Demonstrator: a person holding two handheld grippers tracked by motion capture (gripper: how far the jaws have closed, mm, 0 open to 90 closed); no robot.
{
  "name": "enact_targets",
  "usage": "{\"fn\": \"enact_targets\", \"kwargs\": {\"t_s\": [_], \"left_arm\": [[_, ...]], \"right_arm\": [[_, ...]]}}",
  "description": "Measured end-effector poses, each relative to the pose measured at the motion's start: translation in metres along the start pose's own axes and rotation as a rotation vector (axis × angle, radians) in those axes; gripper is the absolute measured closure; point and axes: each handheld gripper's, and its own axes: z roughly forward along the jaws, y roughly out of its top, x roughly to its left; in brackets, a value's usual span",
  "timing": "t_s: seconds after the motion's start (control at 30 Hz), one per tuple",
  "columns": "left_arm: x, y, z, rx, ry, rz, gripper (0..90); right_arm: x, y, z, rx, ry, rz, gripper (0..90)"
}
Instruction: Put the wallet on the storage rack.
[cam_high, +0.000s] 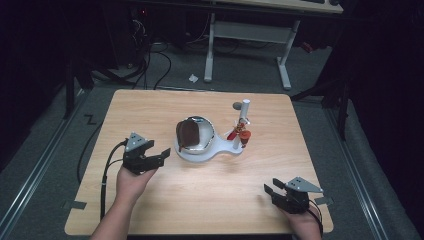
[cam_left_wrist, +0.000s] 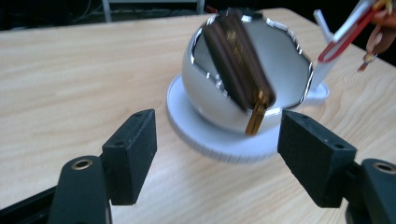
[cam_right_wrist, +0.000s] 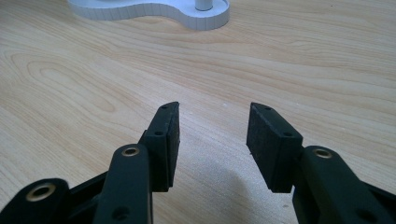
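Note:
A white stand (cam_high: 220, 151) sits mid-table and carries a shiny silver bowl (cam_high: 207, 136) tilted toward the left. Inside the bowl leans a brown flat case (cam_high: 188, 134) with a gold clasp, seen close in the left gripper view as case (cam_left_wrist: 238, 60) in bowl (cam_left_wrist: 280, 60) on the stand's round base (cam_left_wrist: 205, 140). A white post (cam_high: 244, 116) rises from the stand with red and gold trinkets (cam_high: 240, 134) hanging on it. My left gripper (cam_high: 162, 157) (cam_left_wrist: 217, 140) is open just left of the base, nothing between its jaws. My right gripper (cam_high: 272, 187) (cam_right_wrist: 212, 135) is open over bare wood near the front right.
The wooden table (cam_high: 150, 110) has free surface on all sides of the stand. The stand's base edge (cam_right_wrist: 154, 11) lies well ahead of the right gripper. A white desk frame (cam_high: 247, 35) and cables stand on the floor beyond the table.

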Motion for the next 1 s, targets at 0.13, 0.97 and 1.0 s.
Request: {"fn": "enact_targets", "kwargs": {"t_s": [0.13,0.97,1.0], "left_arm": [[0.004,-0.018,0.0,0.028,-0.007,-0.014,28.7],[0.009,-0.106,-0.057,0.11,-0.024,0.019,29.7],[0.009,-0.105,-0.056,0.11,-0.024,0.02,29.7]], "right_arm": [[0.0,0.0,0.0,0.001,0.0,0.0,54.4],[0.001,-0.002,0.0,0.026,-0.045,0.011,53.9],[0.0,-0.002,0.001,0.027,-0.045,0.013,53.9]]}}
